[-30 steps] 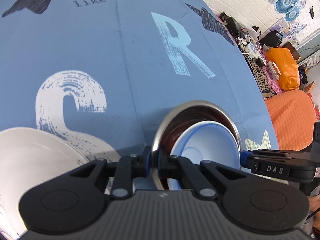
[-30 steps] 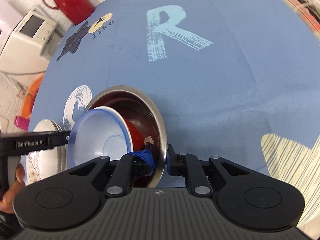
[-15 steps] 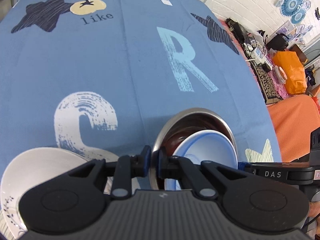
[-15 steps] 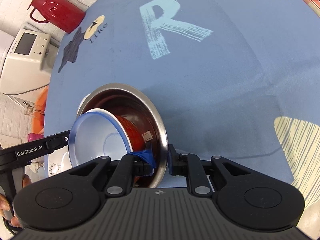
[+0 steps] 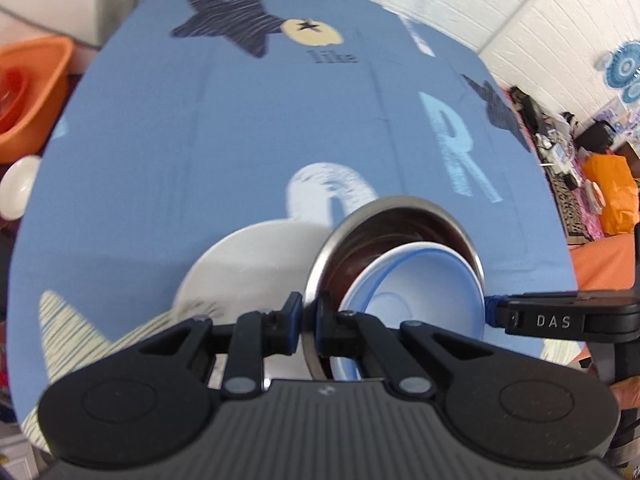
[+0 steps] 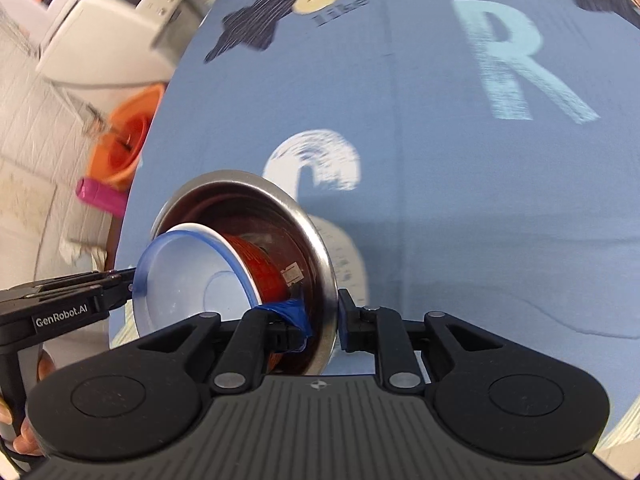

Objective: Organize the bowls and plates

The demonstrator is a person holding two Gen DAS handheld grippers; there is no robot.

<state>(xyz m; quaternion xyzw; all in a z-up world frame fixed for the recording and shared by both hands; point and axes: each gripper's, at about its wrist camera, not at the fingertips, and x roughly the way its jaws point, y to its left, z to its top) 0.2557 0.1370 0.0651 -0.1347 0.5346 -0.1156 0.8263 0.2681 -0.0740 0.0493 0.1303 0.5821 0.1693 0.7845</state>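
Above the blue tablecloth (image 5: 240, 152), both grippers, left gripper (image 5: 306, 316) and right gripper (image 6: 322, 320), clamp opposite rims of the tilted steel bowl (image 5: 384, 216) holding a blue-rimmed bowl (image 5: 424, 280).

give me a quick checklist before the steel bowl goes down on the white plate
1. Left tool clamped on the steel bowl rim: ok.
2. Right tool clamped on the opposite rim: ok.
3. White plate lies under the bowl's left side, bare where visible: ok.
4. Bowl centred over the plate: cannot tell; the bowl hides the plate's right part.
5. Blue-rimmed bowl seated level inside: not ok; it leans tilted on a red bowl.
6. Bowl clear of the tablecloth: cannot tell.
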